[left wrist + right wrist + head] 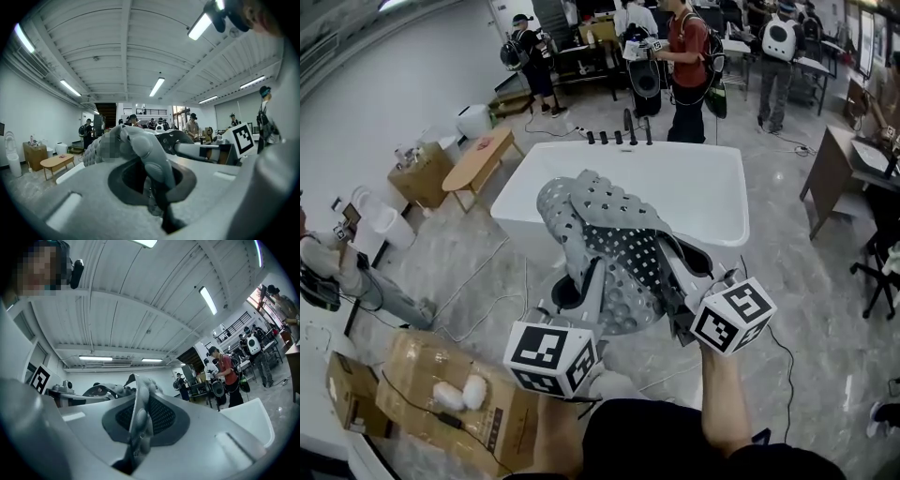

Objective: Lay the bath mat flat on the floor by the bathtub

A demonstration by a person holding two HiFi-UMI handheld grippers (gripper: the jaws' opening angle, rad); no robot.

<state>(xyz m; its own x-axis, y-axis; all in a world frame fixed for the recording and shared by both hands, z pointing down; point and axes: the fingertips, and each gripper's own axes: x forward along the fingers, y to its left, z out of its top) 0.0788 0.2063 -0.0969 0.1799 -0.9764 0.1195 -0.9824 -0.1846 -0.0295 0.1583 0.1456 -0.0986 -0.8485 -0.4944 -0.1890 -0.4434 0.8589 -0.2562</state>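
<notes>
Several people [686, 47] beyond white bathtub [712, 192]

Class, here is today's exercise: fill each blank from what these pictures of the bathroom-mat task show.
The left gripper and right gripper are both shut on the ___.
Its colour is ___.
It is held bunched up, above the ___.
Behind it stands a white ___.
Missing words: bath mat; grey; floor; bathtub.

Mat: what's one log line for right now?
mat: crumpled, held up by tub | left gripper: shut on mat | right gripper: shut on mat | step: not laid yet
</notes>
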